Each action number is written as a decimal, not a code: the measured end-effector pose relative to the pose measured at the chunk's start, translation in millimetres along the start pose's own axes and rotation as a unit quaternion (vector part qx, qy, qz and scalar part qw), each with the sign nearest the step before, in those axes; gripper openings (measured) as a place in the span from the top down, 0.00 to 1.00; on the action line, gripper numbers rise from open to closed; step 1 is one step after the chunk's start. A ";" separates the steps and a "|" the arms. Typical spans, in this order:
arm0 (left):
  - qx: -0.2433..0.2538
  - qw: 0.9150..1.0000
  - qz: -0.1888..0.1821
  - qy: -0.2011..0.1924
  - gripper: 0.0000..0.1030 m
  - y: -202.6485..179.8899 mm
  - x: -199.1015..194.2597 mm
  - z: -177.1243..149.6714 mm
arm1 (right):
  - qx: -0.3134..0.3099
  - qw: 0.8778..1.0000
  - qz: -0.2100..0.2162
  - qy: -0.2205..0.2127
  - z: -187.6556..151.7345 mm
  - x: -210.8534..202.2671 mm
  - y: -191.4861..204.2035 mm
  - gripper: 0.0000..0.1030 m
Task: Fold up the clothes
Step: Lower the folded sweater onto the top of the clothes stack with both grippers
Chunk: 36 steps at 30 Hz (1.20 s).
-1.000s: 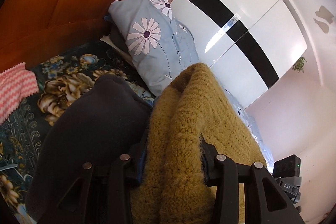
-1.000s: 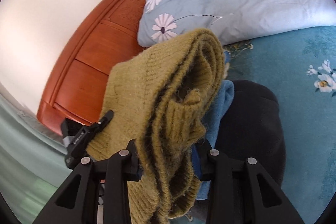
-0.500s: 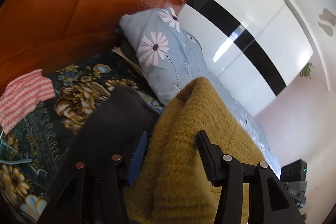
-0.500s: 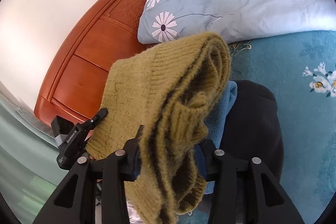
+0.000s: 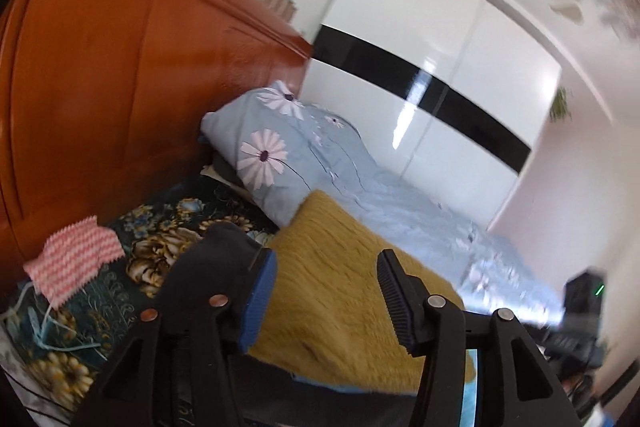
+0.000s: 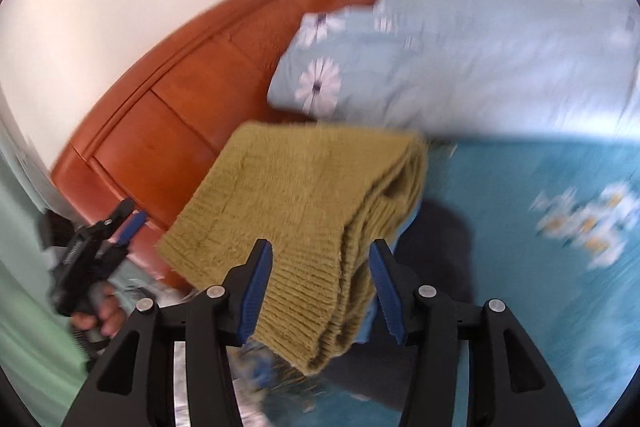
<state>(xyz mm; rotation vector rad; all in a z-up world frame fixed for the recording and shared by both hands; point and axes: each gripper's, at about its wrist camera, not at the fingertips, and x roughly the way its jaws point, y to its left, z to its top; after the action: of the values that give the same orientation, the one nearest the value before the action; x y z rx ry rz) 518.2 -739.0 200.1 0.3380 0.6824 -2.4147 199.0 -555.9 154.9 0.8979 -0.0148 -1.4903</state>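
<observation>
A: Going left to right off the mustard sweater (image 5: 352, 291). Left of it, striped pink cloth (image 5: 72, 259) on the bed (image 5: 120, 291), near the wooden headboard (image 5: 100, 87). Unfolded, probably waiting its turn.

B: Sweater itself?

A: Folded, sitting on top of a dark garment (image 5: 208, 267) with a blue one under it. Looks like a stack being built, so that fold reads as done.

B: Left hand-held gripper (image 5: 326, 297)?

A: Jaws have just been opening. Sweater lies between them, but the pads don't press it. Half wide, released.

B: Right hand-held gripper (image 6: 320, 287)?

A: Same, just been opening, half wide. Folded edge between the jaws, no squeeze. Both let go so the sweater stays flat on the pile, I'd guess.

B: Right of the sweater?

A: Blue daisy quilt (image 5: 360, 195), bunched out of the way behind it.
</observation>
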 end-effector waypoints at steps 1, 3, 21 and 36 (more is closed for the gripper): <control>0.010 1.000 0.008 0.007 0.45 -4.6 4.0 -3.2 | -0.014 1.000 -0.002 -0.010 -0.8 -6.4 7.3 0.49; 0.023 0.999 0.026 0.027 0.45 -9.7 15.8 -12.2 | -0.043 0.999 0.002 -0.007 -4.7 -8.7 24.7 0.49; 0.089 0.995 0.023 0.045 0.45 -57.6 41.7 -29.6 | -0.106 0.992 -0.014 0.068 -49.0 43.2 55.7 0.47; 0.010 0.996 0.042 0.078 0.45 11.6 71.4 -52.8 | -0.057 0.997 -0.002 0.055 -36.9 46.5 36.4 0.47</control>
<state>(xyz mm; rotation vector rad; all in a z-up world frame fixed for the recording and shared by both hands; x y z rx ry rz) 473.2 -752.5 123.9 0.5579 0.6969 -2.3340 255.6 -583.0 124.7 0.8860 0.1524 -1.4297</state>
